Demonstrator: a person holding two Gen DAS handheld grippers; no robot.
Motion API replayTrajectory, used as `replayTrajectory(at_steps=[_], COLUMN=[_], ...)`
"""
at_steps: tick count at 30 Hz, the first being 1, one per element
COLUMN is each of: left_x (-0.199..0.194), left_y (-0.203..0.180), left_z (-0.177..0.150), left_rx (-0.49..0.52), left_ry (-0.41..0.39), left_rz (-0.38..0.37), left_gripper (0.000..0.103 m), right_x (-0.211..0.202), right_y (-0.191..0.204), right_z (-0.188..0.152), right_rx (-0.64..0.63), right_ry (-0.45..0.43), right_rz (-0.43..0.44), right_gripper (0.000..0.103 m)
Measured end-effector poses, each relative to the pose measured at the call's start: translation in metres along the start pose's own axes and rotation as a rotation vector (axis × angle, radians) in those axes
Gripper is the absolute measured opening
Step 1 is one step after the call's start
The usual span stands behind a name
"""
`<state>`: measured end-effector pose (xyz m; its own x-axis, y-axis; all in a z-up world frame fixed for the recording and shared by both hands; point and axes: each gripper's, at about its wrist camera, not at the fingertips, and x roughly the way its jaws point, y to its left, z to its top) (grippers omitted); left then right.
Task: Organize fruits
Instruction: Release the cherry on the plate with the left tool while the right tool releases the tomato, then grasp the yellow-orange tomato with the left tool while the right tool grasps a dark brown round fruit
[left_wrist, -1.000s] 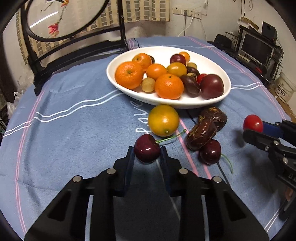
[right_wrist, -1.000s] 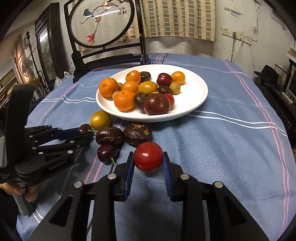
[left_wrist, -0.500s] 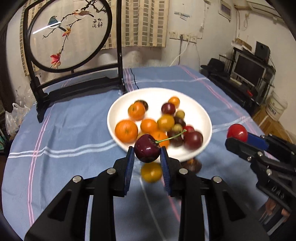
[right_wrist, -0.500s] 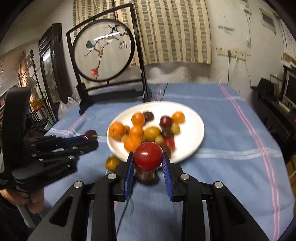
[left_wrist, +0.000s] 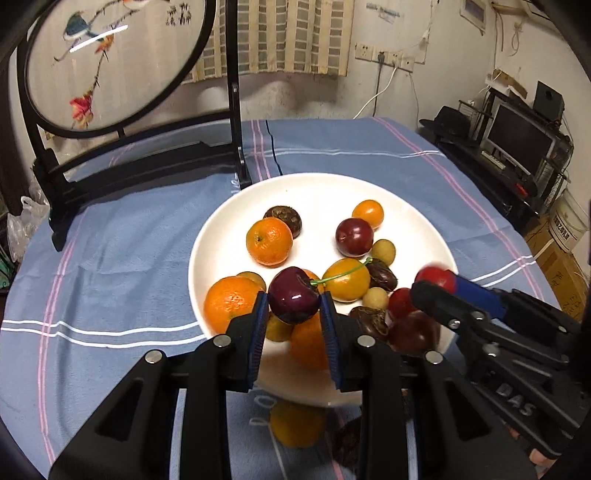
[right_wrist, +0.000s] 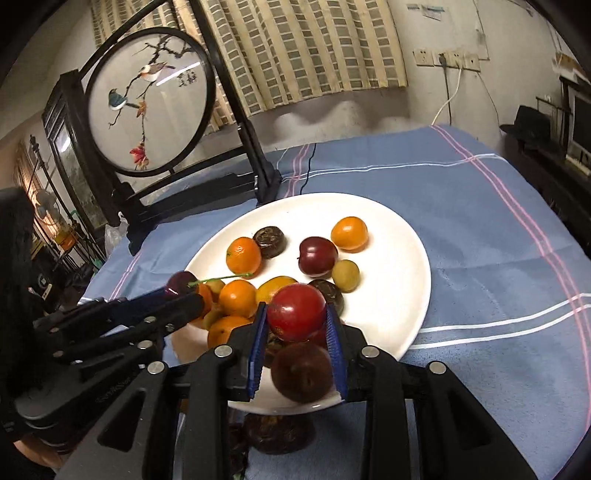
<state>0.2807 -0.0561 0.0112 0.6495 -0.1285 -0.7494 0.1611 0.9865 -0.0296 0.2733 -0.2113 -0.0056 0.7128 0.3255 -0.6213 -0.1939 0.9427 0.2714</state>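
Delivery step. Left gripper pinches a cherry; right gripper pinches a red tomato. Both hang over the white plate, its crowded 6–7 o'clock side. Next: open over bare plate around 3 o'clock, so nothing rolls off.

The left claw is showing a matte black plastic frame with triangular cut-outs, round silver screws sitting at its joints, and ribbed blue pads lining the inner faces of its two fingers. The right claw is wearing the same black body, silver screws and blue ribbed pads. Raised lettering is showing on its side in the left view. A sliver of bare skin is peeking out at that view's lower right edge.
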Motion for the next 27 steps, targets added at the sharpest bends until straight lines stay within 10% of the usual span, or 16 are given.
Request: replayTrajectory(at_steps=[1,4,27], left_x=[0.003,0.001,-0.042], left_y=[0.001,0.007,0.044], left_z=[0.0,-0.004,-0.083], left_rx=[-0.013,-0.046,-0.093], left_ry=[-0.002,-0.025,0.0], left_rz=[0.012,0.047,0.061], left_gripper=[0.04,0.062,0.073], right_x=[0.0,-0.004,-0.055], right_y=[-0.003,-0.008,0.016], right_z=[-0.001,-0.003,-0.065], right_rx=[0.007,0.015,-0.179], right_ry=[-0.017,-0.022,0.015], right_rz=[0.004,-0.018,-0.08], right_gripper=[0.065,0.067,0.063])
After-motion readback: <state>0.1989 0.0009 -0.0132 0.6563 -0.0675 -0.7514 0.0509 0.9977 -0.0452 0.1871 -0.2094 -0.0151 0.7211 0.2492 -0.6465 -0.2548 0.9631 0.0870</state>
